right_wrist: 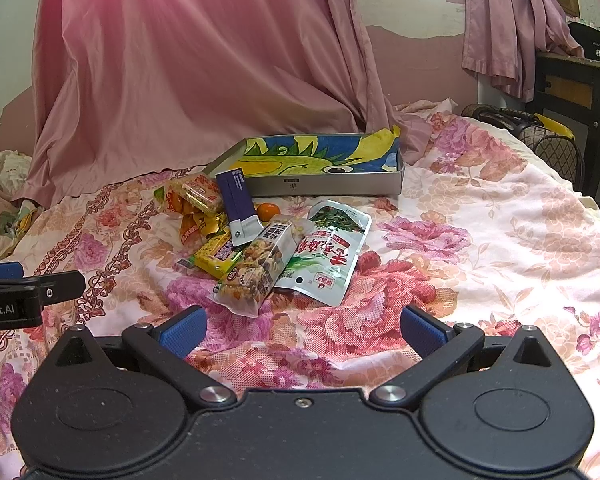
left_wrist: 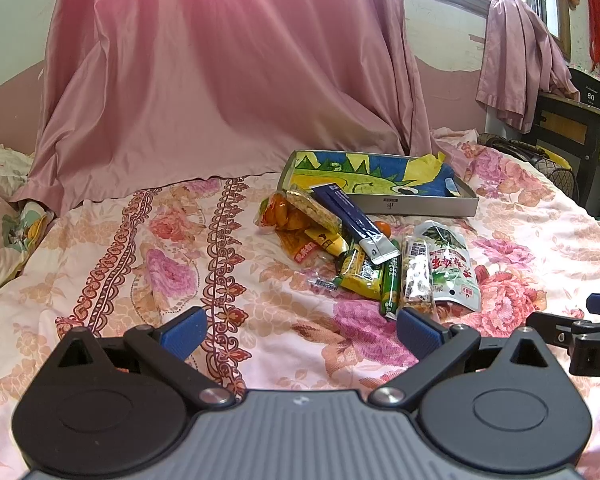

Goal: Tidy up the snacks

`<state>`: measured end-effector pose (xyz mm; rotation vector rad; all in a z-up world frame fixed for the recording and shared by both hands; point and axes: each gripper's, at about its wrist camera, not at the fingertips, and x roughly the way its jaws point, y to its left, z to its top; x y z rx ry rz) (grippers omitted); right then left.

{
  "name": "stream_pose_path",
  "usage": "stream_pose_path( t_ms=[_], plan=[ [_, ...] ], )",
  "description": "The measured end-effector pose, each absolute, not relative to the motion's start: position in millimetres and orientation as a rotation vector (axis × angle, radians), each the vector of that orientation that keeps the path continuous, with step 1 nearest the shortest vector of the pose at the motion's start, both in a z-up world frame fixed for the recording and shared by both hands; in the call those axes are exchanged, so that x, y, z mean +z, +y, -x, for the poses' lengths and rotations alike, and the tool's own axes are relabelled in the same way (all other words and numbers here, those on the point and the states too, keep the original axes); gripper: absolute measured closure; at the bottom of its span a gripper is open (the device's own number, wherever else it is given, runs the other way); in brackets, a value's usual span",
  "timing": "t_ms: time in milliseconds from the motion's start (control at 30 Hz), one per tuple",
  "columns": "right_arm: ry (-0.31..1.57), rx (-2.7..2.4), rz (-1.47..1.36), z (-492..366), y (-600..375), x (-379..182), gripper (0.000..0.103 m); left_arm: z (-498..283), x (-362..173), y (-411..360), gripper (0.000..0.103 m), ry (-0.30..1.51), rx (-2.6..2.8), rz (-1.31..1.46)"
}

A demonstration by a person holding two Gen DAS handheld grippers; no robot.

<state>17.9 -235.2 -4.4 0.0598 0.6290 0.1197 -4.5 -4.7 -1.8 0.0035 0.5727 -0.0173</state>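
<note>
Floral bedspread (right_wrist: 480, 216), pink curtain (right_wrist: 172, 60) hung behind it. Snack pile (right_wrist: 260, 240) sits mid-bed, just in front of a shallow grey box (right_wrist: 340, 186) lined with a dinosaur drawing — nothing in it. In the pile: green-and-white pouch (right_wrist: 328, 260), clear nut-mix bag (right_wrist: 256, 272) overlapping it, yellow packet (right_wrist: 216, 256), dark blue pack (right_wrist: 238, 200), small orange (right_wrist: 268, 210) near the box. Left gripper (left_wrist: 300, 330) and right gripper (right_wrist: 302, 330) both spread wide, holding nothing, short of the pile — side by side.
</note>
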Motion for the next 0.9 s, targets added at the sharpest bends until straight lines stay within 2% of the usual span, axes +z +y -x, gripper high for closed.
stream_pose_path(
  t_ms=[900],
  plan=[
    [0.638, 0.121, -0.055, -23.5, -230.9, -9.7, 0.001, -4.8, -6.4, -1.0, 0.000, 0.613, -0.026, 0.003]
  ],
)
